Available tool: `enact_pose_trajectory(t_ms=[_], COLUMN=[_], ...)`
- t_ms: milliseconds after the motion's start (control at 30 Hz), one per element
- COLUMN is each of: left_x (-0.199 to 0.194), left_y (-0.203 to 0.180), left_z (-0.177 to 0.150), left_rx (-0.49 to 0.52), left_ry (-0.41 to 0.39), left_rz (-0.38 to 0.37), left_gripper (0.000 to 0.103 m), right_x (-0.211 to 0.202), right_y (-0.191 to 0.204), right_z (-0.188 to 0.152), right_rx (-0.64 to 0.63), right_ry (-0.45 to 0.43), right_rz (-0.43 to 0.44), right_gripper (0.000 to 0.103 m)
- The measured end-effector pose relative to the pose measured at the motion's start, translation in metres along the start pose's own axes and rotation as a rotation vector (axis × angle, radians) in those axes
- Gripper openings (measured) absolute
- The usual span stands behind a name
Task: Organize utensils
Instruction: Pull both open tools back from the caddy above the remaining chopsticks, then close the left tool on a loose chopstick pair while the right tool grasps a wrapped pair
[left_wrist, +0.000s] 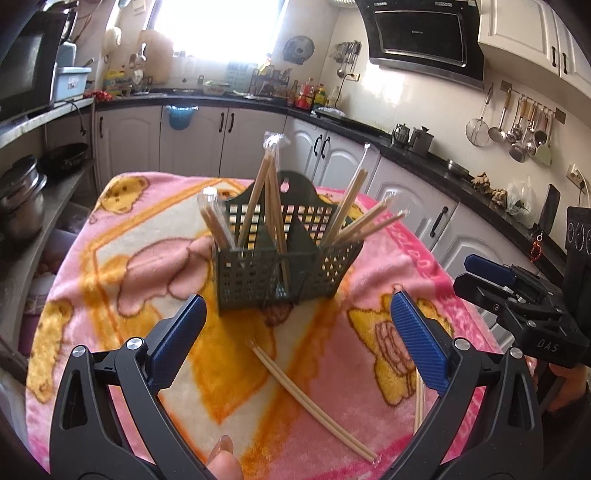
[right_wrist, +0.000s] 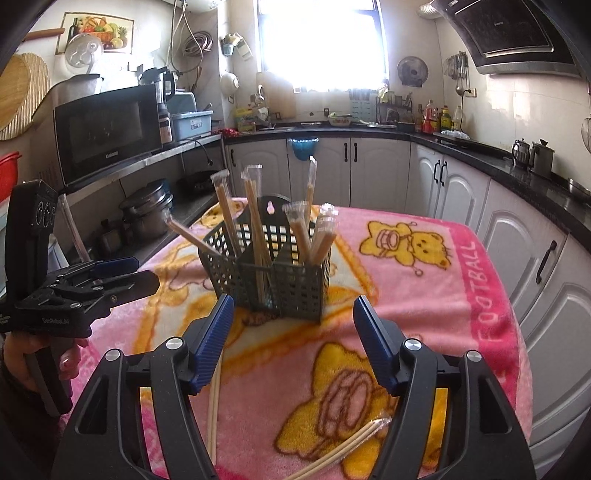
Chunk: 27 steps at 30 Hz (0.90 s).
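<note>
Two tools, left tool (left_wrist: 297, 325) and right tool (right_wrist: 293, 328), hover wide and empty before the basket (right_wrist: 273, 273) of chopsticks (left_wrist: 258, 195) mid-surface (right_wrist: 424, 295).

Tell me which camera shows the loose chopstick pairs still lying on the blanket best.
Left wrist view: one pair lies fully exposed, another peeks behind a finger. Right wrist view shows both pairs partly hidden by its fingers.

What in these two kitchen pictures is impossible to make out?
- Window, both views: glare blanks out the outside.
- Loose chopsticks, right wrist view: the hand-held gripper finger covers their upper ends.
- Second pair, same view: cut off by the bottom edge.
- Basket bottom, both views: walls hide it.
</note>
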<state>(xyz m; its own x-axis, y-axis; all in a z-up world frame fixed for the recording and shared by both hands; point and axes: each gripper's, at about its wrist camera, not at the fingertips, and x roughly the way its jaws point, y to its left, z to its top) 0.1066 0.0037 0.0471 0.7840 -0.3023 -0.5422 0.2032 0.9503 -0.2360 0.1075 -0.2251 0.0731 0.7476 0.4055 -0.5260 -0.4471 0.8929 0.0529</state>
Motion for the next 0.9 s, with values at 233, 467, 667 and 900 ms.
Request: enact_pose_trajectory(t_ms=[233,467,667,900], left_x=[0.014,0.038,0.062,0.086], left_y=[0.002,0.009,0.016,0.022], left_z=[-0.019,-0.036,-0.044,-0.05], left_rx=[-0.004,-0.03,-0.055,-0.093], left_ry=[0.05,0.119,0.171,0.215], left_rz=[0.006,0.023,0.027,0.03], left_gripper=[0.092,0.092,0.092,0.092], right_x=[0.006,0.014,0.022,0.03], right_y=[-0.002,-0.01,-0.018,-0.03], right_z=[-0.017,-0.036,-0.055,-0.074], right_rx=[0.008,0.028,0.048,0.085], right_ry=[0.039,0.083,0.126,0.172], right_rz=[-0.007,-0.017,-0.037,-0.06], right_gripper=[0.065,0.065,0.065,0.065])
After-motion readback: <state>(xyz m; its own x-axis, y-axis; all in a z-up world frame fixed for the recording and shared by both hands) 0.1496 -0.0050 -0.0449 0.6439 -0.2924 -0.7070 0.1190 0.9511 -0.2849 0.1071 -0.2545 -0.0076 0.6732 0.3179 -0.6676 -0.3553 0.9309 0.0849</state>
